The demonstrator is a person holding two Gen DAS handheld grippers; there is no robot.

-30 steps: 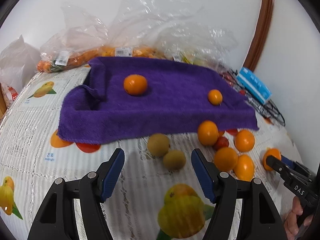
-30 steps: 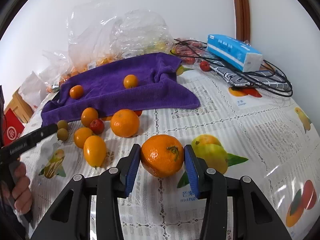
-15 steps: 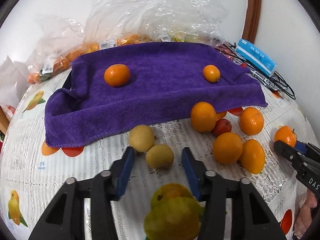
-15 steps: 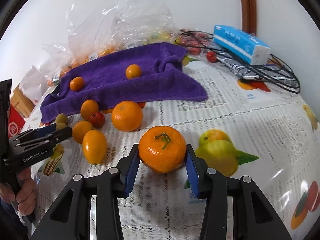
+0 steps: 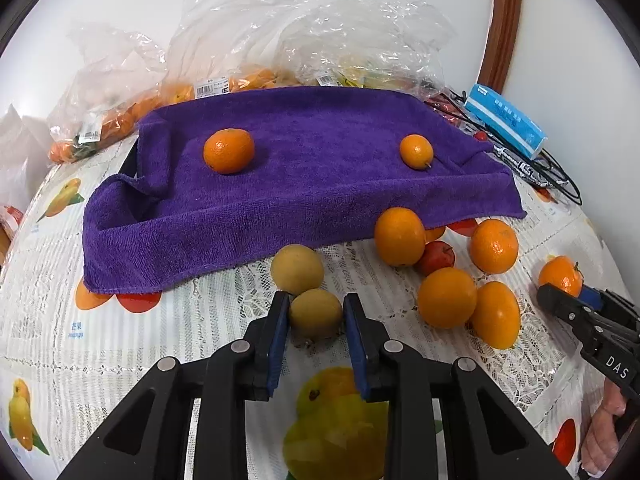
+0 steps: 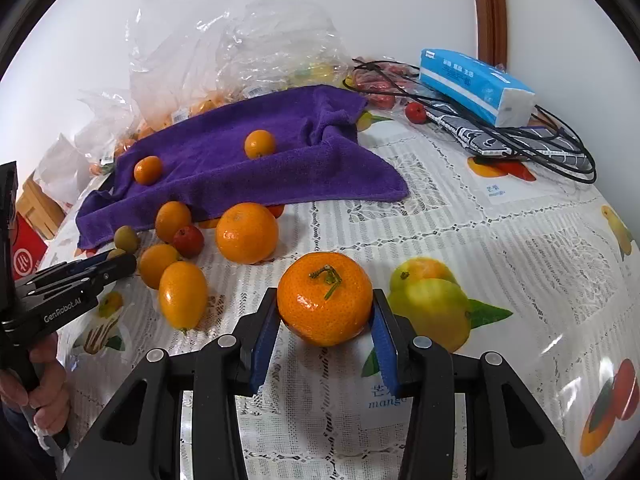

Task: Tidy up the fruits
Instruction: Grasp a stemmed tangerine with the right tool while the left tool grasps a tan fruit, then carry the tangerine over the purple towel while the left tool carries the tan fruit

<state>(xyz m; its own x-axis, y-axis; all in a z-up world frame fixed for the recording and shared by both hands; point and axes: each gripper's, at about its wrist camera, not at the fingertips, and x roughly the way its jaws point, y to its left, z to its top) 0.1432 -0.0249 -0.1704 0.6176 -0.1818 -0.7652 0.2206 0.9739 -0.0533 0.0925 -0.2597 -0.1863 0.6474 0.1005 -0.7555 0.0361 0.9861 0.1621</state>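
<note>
My left gripper (image 5: 315, 316) is shut on a small yellow-green fruit (image 5: 316, 313) resting on the tablecloth. A second yellow-green fruit (image 5: 297, 269) sits just beyond it. My right gripper (image 6: 325, 312) is shut on a tangerine (image 6: 325, 297) with a green stem, held just above the cloth; it also shows in the left wrist view (image 5: 560, 275). A purple towel (image 5: 312, 176) lies behind with two small oranges (image 5: 229, 150) (image 5: 416, 151) on it. Several oranges (image 5: 447, 297) and a small red fruit (image 5: 437, 257) lie in front of the towel's right end.
Clear plastic bags of fruit (image 5: 248, 60) are piled against the wall behind the towel. A blue tissue pack (image 6: 476, 84) and black cables (image 6: 532, 140) lie at the back right. The table has a fruit-print lace cloth (image 6: 500, 240).
My left gripper moved forward and closed around the small yellow-green fruit. My right gripper kept its hold on the tangerine and turned it so the stem faces up.
</note>
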